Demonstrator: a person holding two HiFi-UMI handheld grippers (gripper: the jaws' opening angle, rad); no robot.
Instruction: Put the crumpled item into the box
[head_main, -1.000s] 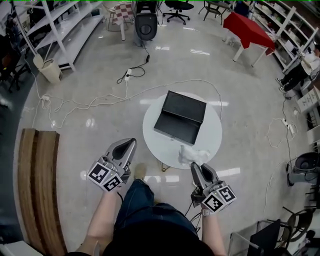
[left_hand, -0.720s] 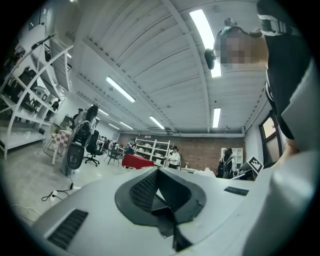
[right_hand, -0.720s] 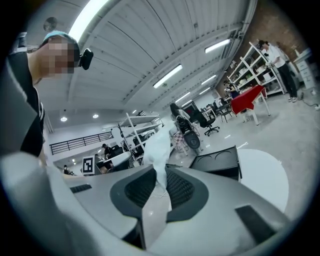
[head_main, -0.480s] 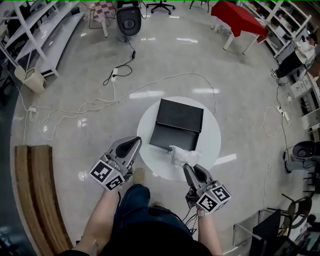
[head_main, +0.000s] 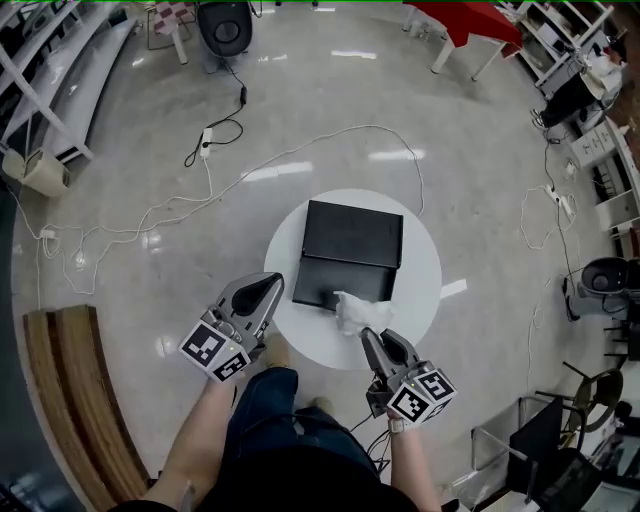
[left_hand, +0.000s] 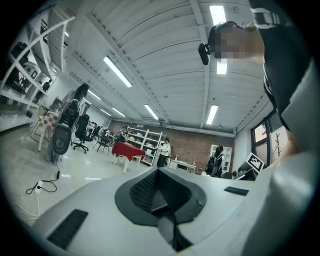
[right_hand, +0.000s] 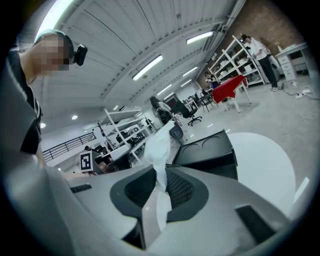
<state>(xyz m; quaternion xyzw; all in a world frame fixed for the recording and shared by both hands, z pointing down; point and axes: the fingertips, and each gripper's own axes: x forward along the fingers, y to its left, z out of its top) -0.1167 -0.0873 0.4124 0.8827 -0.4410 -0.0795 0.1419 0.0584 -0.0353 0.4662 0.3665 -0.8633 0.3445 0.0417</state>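
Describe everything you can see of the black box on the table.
The black box is a flat, matte, rectangular case. It lies open on the round white table, with its lid laid back away from the person. The white crumpled item, pinched in the right gripper, overlaps its near right corner. Whether they touch cannot be told.
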